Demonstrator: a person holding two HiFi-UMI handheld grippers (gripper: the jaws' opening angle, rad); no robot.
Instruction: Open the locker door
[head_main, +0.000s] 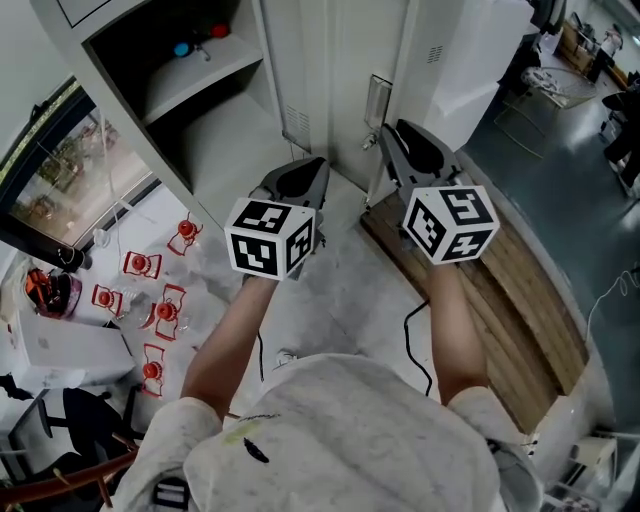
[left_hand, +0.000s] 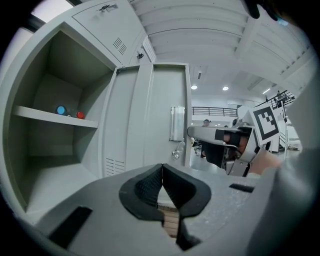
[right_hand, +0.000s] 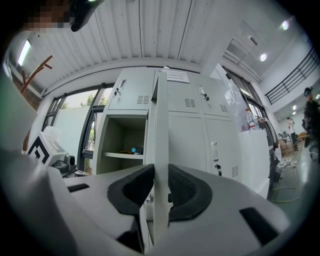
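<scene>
Locker door (right_hand: 160, 125), edge-on at frame centre, is pinched between the pads of the right gripper (right_hand: 159, 186). Left gripper (left_hand: 162, 172), lower centre: jaws together, empty. Farther, upper left: shelf (left_hand: 45, 116) bearing blue object (left_hand: 60, 110) and red object (left_hand: 80, 115), possibly caps.

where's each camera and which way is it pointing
Head view: on the head, looking steeply down at the open locker; both forearms, left claw and right claw show.
Left gripper view: on the shut left claw, facing the open locker; right claw visible.
Right gripper view: on the right claw, clamped on the door edge.
All share that locker.
</scene>
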